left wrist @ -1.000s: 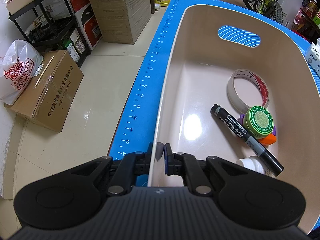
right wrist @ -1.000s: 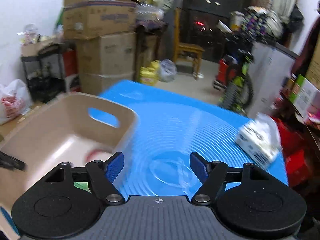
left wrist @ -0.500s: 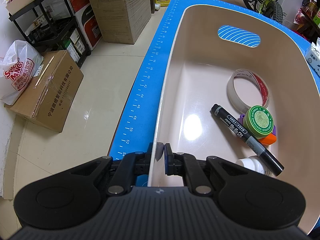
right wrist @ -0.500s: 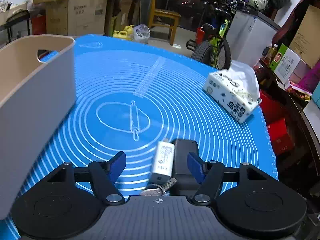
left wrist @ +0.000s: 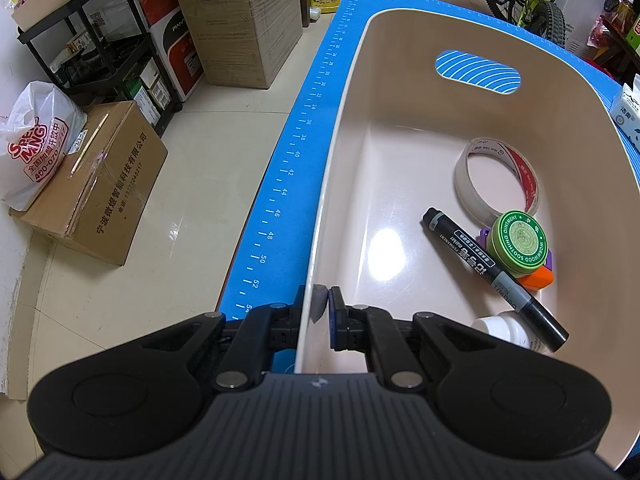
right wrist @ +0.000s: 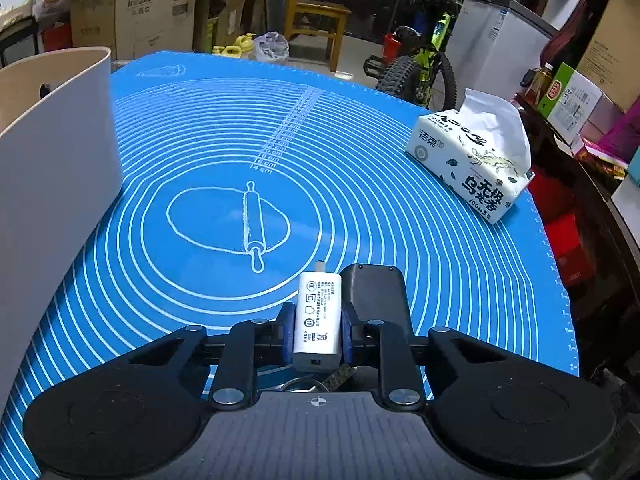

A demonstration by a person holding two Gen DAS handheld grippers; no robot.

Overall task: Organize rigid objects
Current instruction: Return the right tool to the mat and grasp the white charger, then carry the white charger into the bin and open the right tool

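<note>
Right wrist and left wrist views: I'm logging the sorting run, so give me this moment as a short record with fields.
left tool: shut on the near rim of the bin
right tool: closing, white charger between its pads
beside charger: black box, on the blue mat
in bin: tape roll, black marker, green ointment tin, white bottle
on mat, outside bin: tissue pack
</note>
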